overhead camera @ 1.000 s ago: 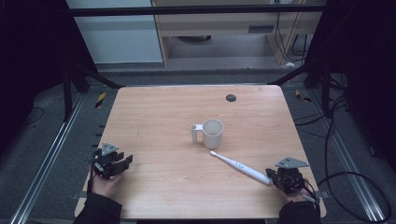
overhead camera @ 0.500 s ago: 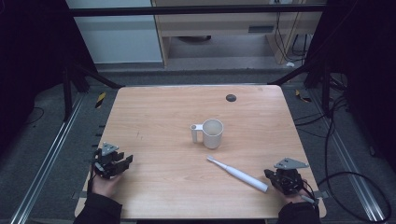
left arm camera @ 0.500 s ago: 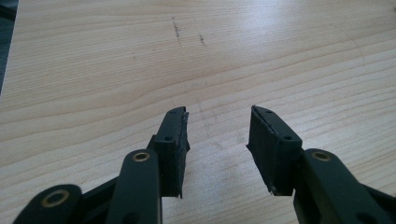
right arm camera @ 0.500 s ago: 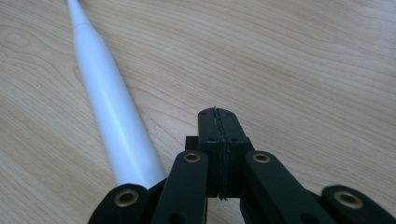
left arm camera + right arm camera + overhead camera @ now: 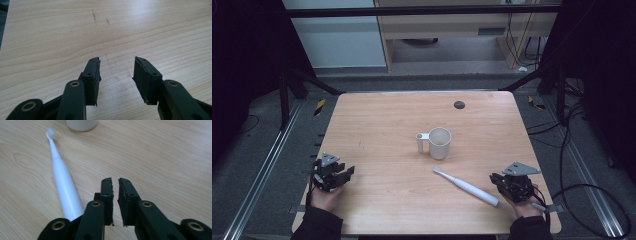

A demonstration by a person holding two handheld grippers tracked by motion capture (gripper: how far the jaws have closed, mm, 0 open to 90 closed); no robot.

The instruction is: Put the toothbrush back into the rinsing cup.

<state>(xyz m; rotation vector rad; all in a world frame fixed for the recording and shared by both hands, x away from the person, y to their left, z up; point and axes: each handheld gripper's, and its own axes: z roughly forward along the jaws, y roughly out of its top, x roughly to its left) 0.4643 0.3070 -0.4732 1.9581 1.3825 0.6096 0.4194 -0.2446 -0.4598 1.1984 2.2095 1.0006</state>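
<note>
Right gripper (image 5: 115, 181) sits at the table's (image 5: 377, 125) near right corner, jaws nearly together on nothing. Just beside it lies the white electric toothbrush (image 5: 467, 186), bristles toward the cream mug (image 5: 439, 143). Left gripper (image 5: 117, 65) rests gaping, empty, near left.

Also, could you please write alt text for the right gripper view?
The right tool, its two black jaws almost closed on nothing, points across a light wooden table. A white electric toothbrush lies just left of the jaws, brush head away, near the base of a white mug.
</note>
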